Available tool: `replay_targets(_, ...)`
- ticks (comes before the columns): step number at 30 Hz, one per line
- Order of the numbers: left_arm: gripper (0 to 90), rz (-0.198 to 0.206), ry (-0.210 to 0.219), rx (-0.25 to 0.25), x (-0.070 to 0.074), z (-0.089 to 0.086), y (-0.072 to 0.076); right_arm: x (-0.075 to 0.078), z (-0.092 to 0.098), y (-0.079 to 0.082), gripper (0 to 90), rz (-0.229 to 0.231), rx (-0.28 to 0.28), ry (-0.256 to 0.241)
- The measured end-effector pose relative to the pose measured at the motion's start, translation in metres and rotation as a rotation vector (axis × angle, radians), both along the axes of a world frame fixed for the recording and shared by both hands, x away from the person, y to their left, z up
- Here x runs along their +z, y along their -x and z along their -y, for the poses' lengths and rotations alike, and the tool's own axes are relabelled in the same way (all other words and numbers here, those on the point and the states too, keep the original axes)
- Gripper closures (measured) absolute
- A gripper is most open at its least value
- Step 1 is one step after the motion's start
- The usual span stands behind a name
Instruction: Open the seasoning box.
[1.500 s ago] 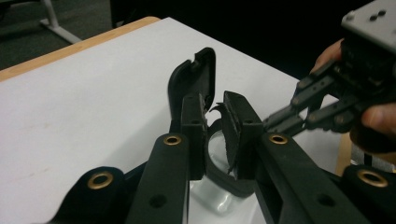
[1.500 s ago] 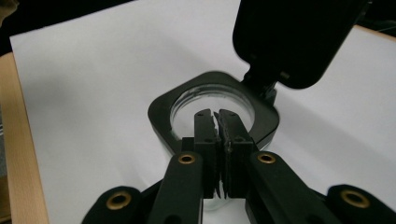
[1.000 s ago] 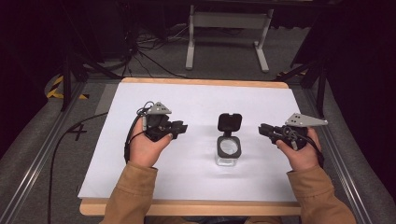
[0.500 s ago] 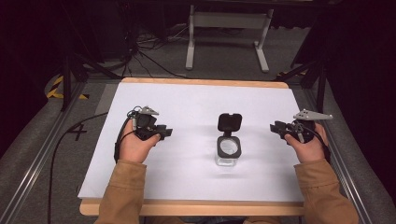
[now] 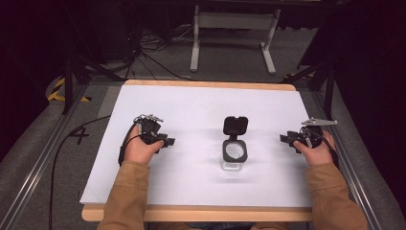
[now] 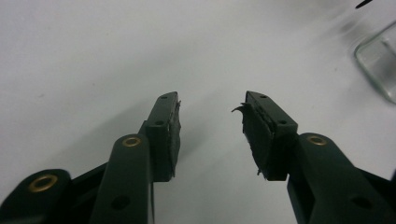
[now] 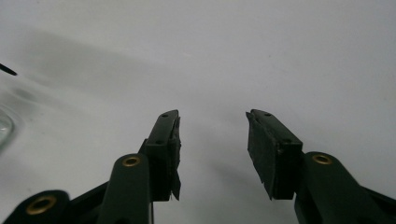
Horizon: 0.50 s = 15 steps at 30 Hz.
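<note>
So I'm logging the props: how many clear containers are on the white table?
1. A clear container with its black flip lid open stands mid-table, between the left gripper and the right gripper, both apart from it.

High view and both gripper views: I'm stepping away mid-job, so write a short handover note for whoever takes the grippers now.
Left gripper: open, holding nothing, on the left side of the white table.
Right gripper: open, holding nothing, near the right edge.
Clear container: mid-table between the two grippers, apart from both, with its black hinged lid flipped open.
Done: lid is open.
Left: probably closing or moving the container; neither gripper touches it.
</note>
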<state>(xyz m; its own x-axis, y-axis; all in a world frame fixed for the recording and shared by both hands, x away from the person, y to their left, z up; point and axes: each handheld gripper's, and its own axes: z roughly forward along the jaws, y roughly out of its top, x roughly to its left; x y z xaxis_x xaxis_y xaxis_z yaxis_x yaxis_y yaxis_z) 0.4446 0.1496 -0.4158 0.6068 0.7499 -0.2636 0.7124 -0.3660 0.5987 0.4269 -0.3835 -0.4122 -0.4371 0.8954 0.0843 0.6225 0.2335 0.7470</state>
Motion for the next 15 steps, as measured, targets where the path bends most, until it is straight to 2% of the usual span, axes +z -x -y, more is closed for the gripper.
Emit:
replay_targets(7,48.2,-0.044,-0.065,-0.034,-0.010,0.004,-0.002,-0.013,0.003,-0.004,50.8,-0.044,-0.012,0.014)
replay_targets(11,44.6,-0.058,-0.062,-0.056,-0.010,0.009,-0.003,-0.017,0.000,-0.004,49.2,-0.059,0.000,0.019)
replay_targets(15,42.3,-0.059,-0.055,-0.058,-0.007,0.012,-0.004,-0.018,0.000,-0.002,48.6,-0.061,0.010,0.018)
